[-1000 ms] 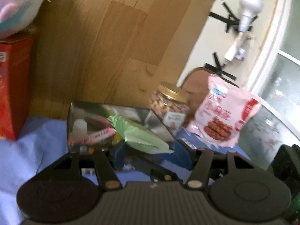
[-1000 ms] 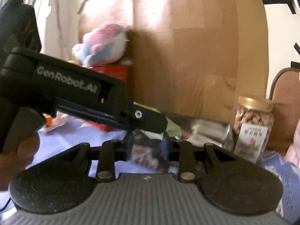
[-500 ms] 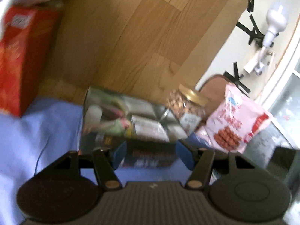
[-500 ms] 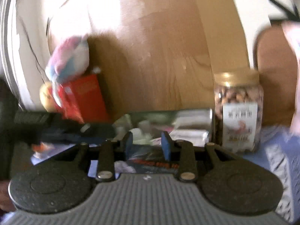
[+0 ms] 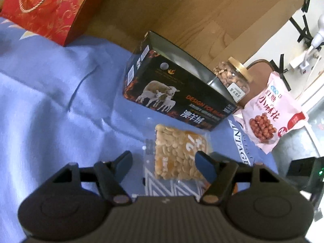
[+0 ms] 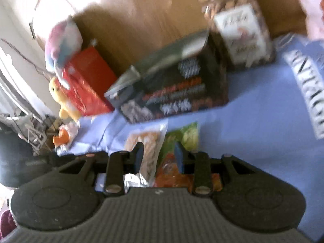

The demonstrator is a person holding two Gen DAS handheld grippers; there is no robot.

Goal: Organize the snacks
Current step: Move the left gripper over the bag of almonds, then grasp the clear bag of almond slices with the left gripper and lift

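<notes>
Black tool [image 5: 163, 163]; blue fingertips [image 5: 204, 166]

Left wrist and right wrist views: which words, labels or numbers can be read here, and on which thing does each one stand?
"DESIGN FOR" then blurred letters, with large white Chinese characters below: front of the black cardboard box with sheep.
"NTAGE", cut off: blue cloth.
Large red Chinese characters, partly legible: pink snack bag.
White label, too small: gold-lidded glass nut jar.
Orange print, blurred: clear peanut packet.
Right wrist view: all blurred.
</notes>
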